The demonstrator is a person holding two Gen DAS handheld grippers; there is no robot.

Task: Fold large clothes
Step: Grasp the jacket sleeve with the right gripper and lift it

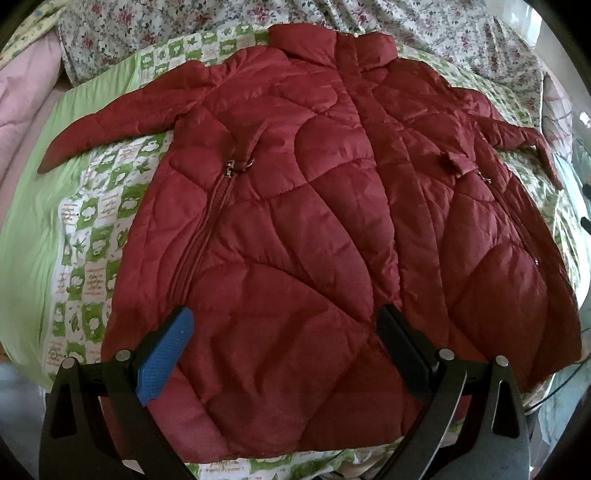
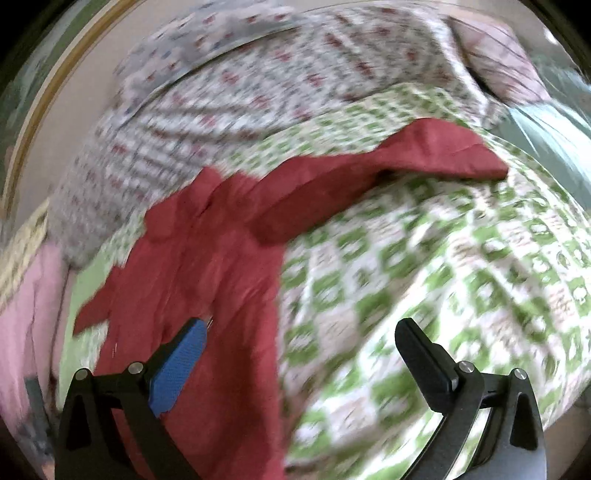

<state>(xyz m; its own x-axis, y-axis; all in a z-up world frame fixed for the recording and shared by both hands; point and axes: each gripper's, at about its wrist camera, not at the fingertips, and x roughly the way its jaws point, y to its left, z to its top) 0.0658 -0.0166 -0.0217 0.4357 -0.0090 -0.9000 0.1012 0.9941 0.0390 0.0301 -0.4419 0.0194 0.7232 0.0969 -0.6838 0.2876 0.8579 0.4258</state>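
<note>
A dark red quilted coat (image 1: 314, 206) lies spread flat, front up, on a green and white patterned bedsheet (image 1: 85, 229), collar at the far end, both sleeves out to the sides. My left gripper (image 1: 284, 332) is open and empty above the coat's lower hem. In the blurred right wrist view the coat's right side (image 2: 207, 280) and its right sleeve (image 2: 388, 162) show. My right gripper (image 2: 299, 343) is open and empty, above the coat's right edge and the sheet (image 2: 424, 266).
A floral quilt (image 1: 443, 26) is bunched at the far end of the bed, also in the right wrist view (image 2: 221, 99). Pink bedding (image 1: 26, 85) lies at the left. A wall with a wooden frame (image 2: 55, 74) stands beyond.
</note>
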